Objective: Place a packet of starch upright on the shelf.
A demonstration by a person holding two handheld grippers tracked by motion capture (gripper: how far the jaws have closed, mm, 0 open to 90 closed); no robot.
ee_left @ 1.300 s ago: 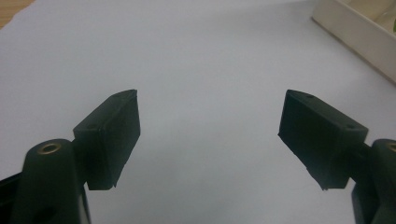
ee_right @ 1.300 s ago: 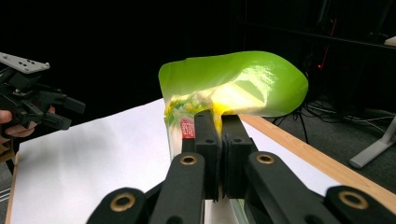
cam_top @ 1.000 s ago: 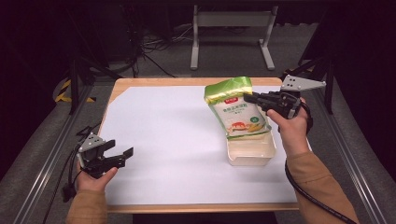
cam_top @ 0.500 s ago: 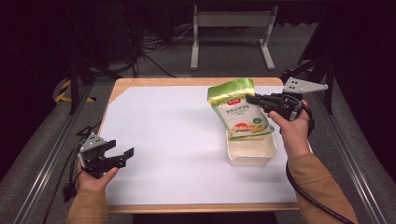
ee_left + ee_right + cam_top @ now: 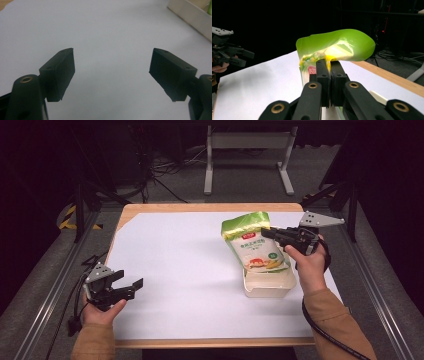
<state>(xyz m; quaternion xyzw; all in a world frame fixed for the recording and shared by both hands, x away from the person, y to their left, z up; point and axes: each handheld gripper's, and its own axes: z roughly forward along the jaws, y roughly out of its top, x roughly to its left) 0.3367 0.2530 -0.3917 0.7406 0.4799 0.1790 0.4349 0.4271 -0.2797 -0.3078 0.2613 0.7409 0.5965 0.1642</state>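
Left gripper [image 5: 131,286] idle over the white sheet [image 5: 175,270], jaws apart. Right gripper [image 5: 266,233] clamped on the green pouch [image 5: 255,247], whose lower end apparently sits in the clear tub [image 5: 270,287]. Pouch almost placed; release and withdrawal remain.

The pouch [image 5: 255,247] stands in the tub [image 5: 270,287] at the table's [image 5: 170,255] right; the left gripper [image 5: 131,286] sits well apart, front left.

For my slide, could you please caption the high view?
Right gripper lowers a green pouch into a clear tub.
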